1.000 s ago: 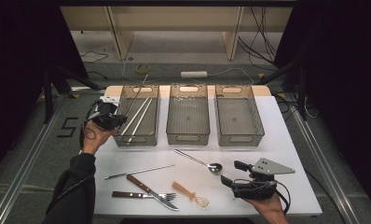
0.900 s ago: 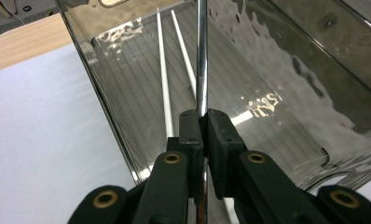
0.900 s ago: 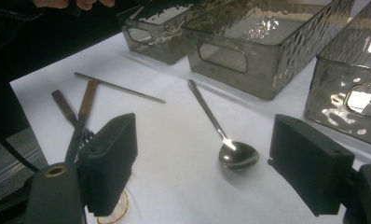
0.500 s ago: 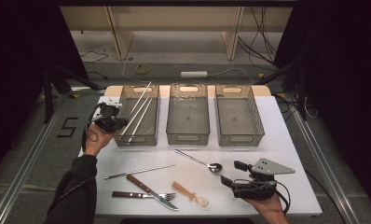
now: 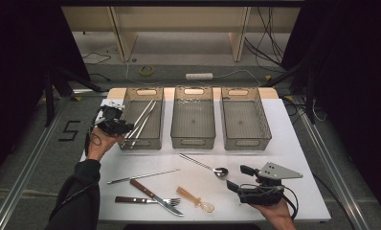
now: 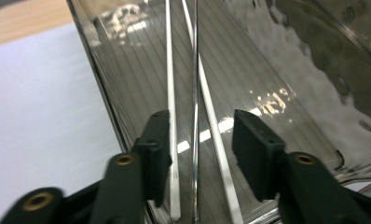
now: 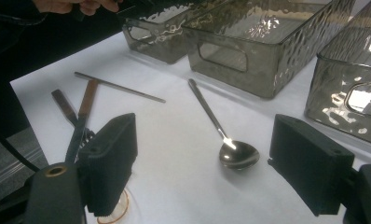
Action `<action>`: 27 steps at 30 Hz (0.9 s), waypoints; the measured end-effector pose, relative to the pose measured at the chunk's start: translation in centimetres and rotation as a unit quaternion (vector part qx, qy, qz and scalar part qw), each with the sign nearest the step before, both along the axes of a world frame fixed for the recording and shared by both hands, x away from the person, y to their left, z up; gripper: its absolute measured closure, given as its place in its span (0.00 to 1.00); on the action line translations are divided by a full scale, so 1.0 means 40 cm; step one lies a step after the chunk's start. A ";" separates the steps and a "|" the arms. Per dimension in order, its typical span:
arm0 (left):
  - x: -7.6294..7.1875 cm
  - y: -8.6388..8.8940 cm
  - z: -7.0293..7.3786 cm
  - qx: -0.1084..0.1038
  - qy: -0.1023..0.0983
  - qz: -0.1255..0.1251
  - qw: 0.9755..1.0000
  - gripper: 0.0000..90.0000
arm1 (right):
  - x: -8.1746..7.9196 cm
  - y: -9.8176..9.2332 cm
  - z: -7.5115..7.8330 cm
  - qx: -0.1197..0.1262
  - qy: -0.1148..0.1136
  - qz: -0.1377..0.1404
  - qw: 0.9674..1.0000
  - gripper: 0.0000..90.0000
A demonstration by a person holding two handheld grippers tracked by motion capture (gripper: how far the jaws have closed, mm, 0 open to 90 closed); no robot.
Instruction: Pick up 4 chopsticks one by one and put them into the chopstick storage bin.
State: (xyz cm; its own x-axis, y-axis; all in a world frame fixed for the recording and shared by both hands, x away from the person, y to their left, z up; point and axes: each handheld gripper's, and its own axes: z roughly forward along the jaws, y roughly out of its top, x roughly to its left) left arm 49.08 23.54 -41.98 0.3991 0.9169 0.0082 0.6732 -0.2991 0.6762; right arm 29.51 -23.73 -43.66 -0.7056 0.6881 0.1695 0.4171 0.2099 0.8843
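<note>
Chopsticks [image 6: 172, 140] lying in the left bin [image 5: 156, 136], thin, stiff, slick, light, are best pinched mid-shaft; left gripper [image 6: 200, 140] just opened, jaws clear of them, right gripper [image 7: 202, 163] open.

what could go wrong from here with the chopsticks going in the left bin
1. The left gripper has just been opening; the chopsticks stand between its pads, apparently unpressed, leaning in the left bin. Pulling back carelessly might snag one and drag it out.
2. The right gripper is open just above the metal spoon; the round bowl may skid on the table when the jaws close.
</note>
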 end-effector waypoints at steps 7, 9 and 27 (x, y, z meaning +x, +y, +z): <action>-0.026 -0.006 0.034 -0.004 0.009 -0.022 1.000 0.43 | -0.001 -0.001 0.002 0.000 -0.001 0.000 1.000 0.27; -0.038 -0.008 0.042 -0.002 0.019 -0.031 0.999 0.39 | -0.001 -0.001 0.002 0.000 -0.001 0.001 1.000 0.27; -0.160 -0.070 0.056 0.053 0.077 -0.138 0.986 0.26 | -0.003 0.001 0.003 -0.001 -0.002 0.003 1.000 0.27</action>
